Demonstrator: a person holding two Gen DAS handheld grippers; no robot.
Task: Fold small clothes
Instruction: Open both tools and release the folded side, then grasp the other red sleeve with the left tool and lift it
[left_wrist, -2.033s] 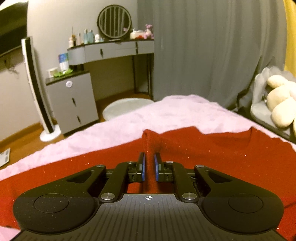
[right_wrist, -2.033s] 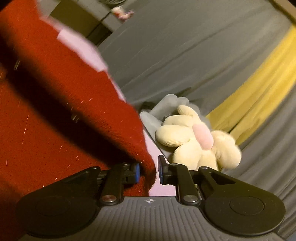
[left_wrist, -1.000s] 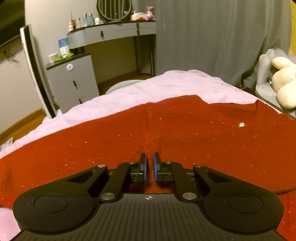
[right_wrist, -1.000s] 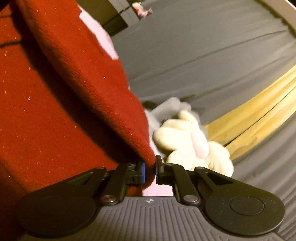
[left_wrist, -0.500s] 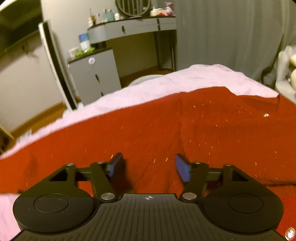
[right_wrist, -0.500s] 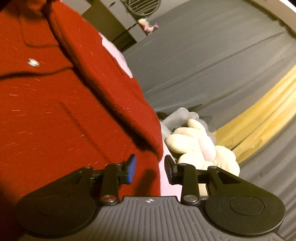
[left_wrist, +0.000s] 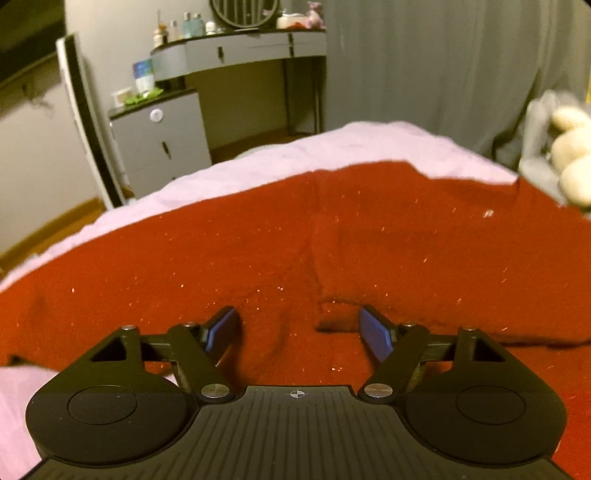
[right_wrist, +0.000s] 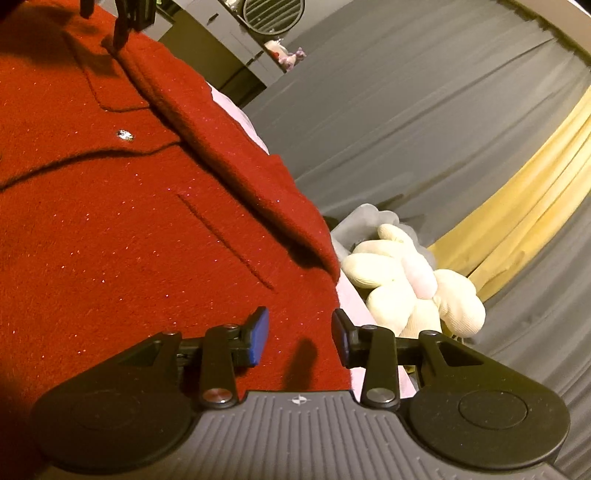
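A red glittery garment (left_wrist: 332, 240) lies spread flat on a pink bedspread (left_wrist: 295, 151). My left gripper (left_wrist: 297, 317) hovers just over its near part. Its jaws are opening, with cloth under them but none pinched. A flap edge runs up the cloth ahead of it. In the right wrist view the garment (right_wrist: 110, 221) has a folded strip along its far edge and a silvery button (right_wrist: 125, 135). My right gripper (right_wrist: 299, 315) stands open over the garment's edge, holding nothing. The left gripper's fingers (right_wrist: 120, 29) show at the top left of that view.
A cream plush toy (right_wrist: 399, 280) lies beside the bed at the right. Grey curtain (right_wrist: 406, 110) and a yellow one (right_wrist: 517, 184) hang behind. A grey drawer cabinet (left_wrist: 162, 144), a vanity table (left_wrist: 251, 44) and a tall white stand (left_wrist: 85, 118) are beyond the bed's far left.
Both grippers were shut on red cloth and have let it go. The raised fold now lies flat on the bed. The right gripper swung over the garment's edge.
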